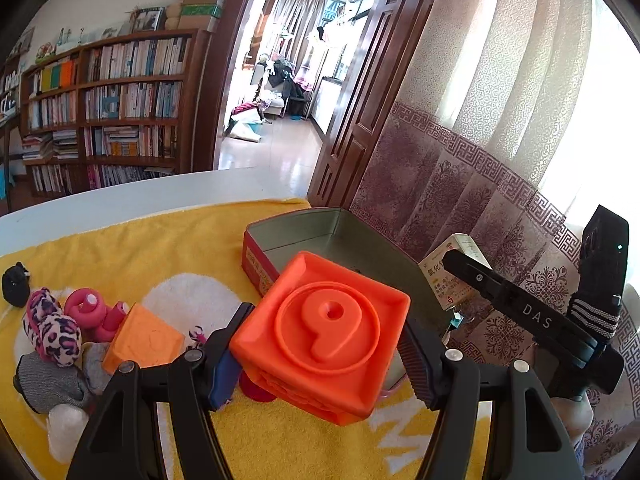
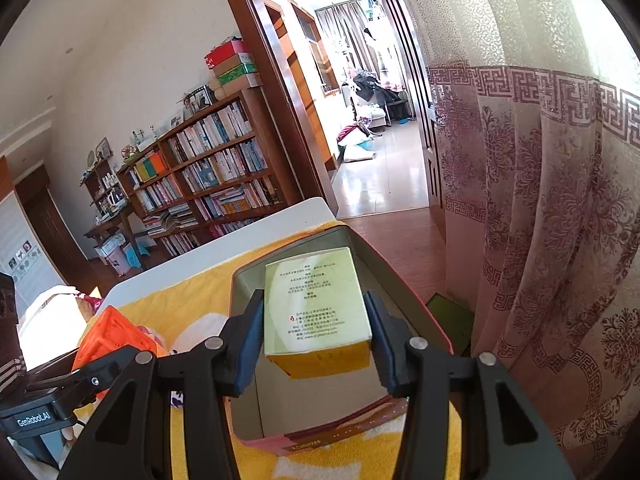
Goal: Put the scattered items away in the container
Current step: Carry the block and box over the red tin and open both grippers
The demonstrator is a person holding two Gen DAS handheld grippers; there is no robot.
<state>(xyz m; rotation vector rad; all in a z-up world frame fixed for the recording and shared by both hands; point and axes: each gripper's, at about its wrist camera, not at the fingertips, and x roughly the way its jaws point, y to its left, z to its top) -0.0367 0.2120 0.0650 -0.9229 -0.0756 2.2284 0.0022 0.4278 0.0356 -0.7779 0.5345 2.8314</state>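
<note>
Two hand-held grippers each carry an item. The right gripper (image 2: 316, 334) clamps a pale green carton (image 2: 316, 304), long axis pointing ahead, directly above the open tin (image 2: 404, 280). The left gripper (image 1: 320, 344) grips an orange number cube (image 1: 320, 336); the tin lies just ahead, slightly right. The right is nearer.

cube (image 1: 320, 340): smooth orange plastic | tin (image 1: 340, 232): matt grey metal inside | towel (image 1: 140, 240): fluffy yellow cloth | box (image 2: 316, 304): glossy card
</note>
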